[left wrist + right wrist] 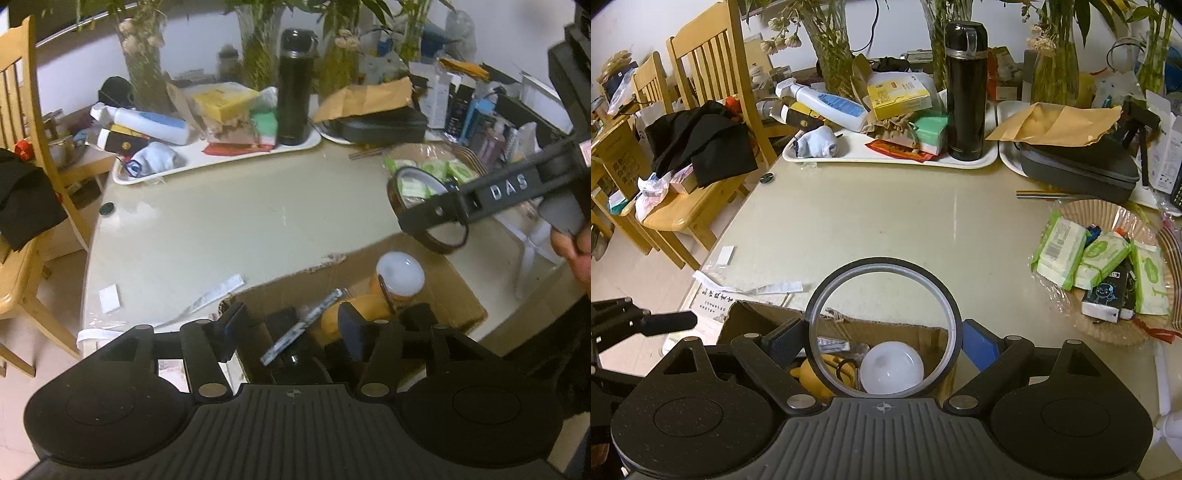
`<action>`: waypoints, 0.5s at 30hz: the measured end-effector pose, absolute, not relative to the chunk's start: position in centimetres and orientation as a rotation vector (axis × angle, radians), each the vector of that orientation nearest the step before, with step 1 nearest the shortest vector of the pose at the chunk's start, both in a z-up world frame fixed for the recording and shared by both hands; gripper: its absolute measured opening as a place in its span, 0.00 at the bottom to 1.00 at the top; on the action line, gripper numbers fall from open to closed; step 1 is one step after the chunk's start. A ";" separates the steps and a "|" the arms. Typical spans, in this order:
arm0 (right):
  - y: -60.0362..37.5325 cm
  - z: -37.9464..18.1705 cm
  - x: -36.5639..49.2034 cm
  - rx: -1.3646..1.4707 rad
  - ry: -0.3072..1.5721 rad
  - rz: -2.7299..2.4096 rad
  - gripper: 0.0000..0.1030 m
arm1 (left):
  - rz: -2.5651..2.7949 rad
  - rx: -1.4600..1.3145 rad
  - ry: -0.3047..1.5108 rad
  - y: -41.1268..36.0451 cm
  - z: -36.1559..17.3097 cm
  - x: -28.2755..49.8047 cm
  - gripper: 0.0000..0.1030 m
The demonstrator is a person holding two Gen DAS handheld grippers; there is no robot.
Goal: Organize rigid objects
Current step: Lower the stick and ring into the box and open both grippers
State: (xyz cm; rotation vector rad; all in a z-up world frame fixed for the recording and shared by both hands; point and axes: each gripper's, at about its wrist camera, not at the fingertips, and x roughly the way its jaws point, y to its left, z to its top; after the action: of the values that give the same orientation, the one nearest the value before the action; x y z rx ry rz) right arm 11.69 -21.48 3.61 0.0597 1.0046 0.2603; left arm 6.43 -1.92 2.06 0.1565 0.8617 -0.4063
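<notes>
Step in hand: tape roll (pixel 882 326) being carried over cardboard box (pixel 923 332) at desk (pixel 886 221) edge, pinched upright in right claw (pixel 882 343). Left claw (pixel 291 328) being held spread, empty, above box contents. Next, prob.: roll to be lowered inside beside white-lidded jar (pixel 891 367), then pinch released.

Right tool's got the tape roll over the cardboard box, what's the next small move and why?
Probably lower the right tool a little and open it, dropping the tape roll into the cardboard box. The roll is clamped between the fingers, above the open box, where a white-lidded jar and other items already lie. The left tool is open, holding nothing.
</notes>
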 end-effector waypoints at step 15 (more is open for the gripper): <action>-20.6 3.0 11.0 0.043 1.045 0.325 0.89 | -0.285 0.099 0.884 -0.7 2.0 7.5 0.66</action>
State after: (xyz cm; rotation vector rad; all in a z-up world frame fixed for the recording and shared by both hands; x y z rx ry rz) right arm 10.97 -20.59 3.04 0.0435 1.0445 0.3251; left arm 7.52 -0.68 1.95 0.0994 0.8840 -0.2853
